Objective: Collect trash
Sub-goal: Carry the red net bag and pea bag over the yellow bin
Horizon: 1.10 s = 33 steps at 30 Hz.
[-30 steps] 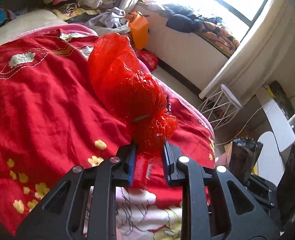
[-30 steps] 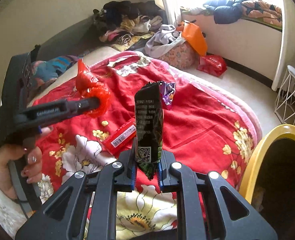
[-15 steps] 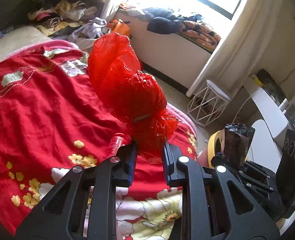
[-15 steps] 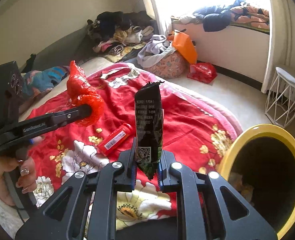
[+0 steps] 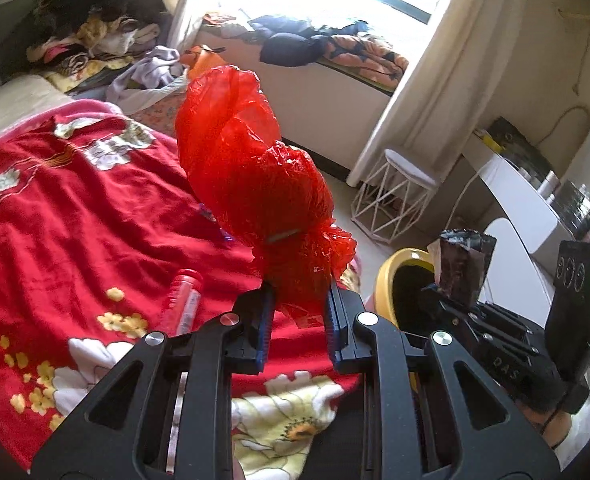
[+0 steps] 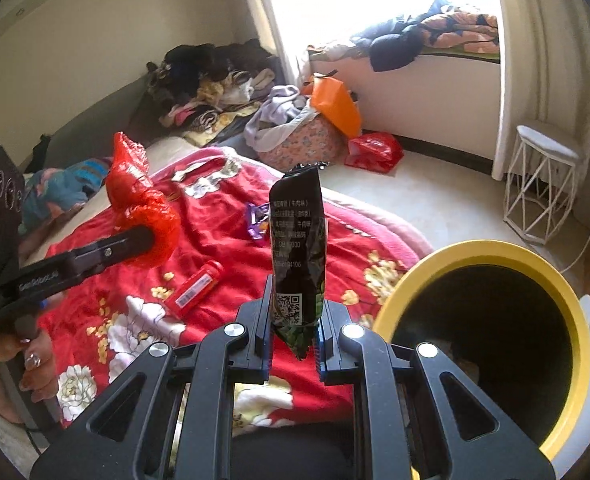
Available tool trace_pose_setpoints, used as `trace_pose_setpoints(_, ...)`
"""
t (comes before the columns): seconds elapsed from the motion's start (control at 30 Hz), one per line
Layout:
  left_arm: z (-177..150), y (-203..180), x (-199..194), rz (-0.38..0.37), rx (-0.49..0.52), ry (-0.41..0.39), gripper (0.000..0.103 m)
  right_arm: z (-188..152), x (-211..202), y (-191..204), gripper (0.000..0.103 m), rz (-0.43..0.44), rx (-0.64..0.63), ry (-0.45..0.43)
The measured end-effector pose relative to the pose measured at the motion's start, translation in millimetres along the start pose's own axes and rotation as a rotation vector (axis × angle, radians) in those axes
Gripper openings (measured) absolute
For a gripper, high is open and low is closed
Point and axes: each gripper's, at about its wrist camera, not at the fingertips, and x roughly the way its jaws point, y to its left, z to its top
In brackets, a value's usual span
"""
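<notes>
My left gripper (image 5: 297, 312) is shut on a crumpled red plastic bag (image 5: 251, 184) and holds it above the red floral blanket (image 5: 75, 216). My right gripper (image 6: 293, 328) is shut on a black snack wrapper (image 6: 297, 256), held upright just left of the yellow-rimmed trash bin (image 6: 483, 320). The bin (image 5: 391, 280) and the wrapper (image 5: 461, 264) also show at the right of the left wrist view. The bag (image 6: 135, 204) shows at the left of the right wrist view. A red tube (image 6: 197, 290) and a purple wrapper (image 6: 257, 220) lie on the blanket (image 6: 223, 248).
A white wire stool (image 6: 539, 184) stands on the floor past the bin. A clothes pile (image 6: 215, 80), an orange bag (image 6: 335, 104) and a red bag (image 6: 375, 152) sit beyond the bed. A white desk (image 5: 527, 208) is at the right.
Both grippers have swung right with their loads. The yellow bin has come more fully into both views and now sits beside the right gripper.
</notes>
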Motion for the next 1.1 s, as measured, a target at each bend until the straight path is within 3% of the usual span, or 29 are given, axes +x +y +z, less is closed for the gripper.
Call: trace_pose_setpoints(1.1, -30.7, -108.9, 54.5, -0.138, 0.219, 0.138, 0.016, -22.2, -40.2, -119.9, 0.015, -0.194, 0.236, -0.065)
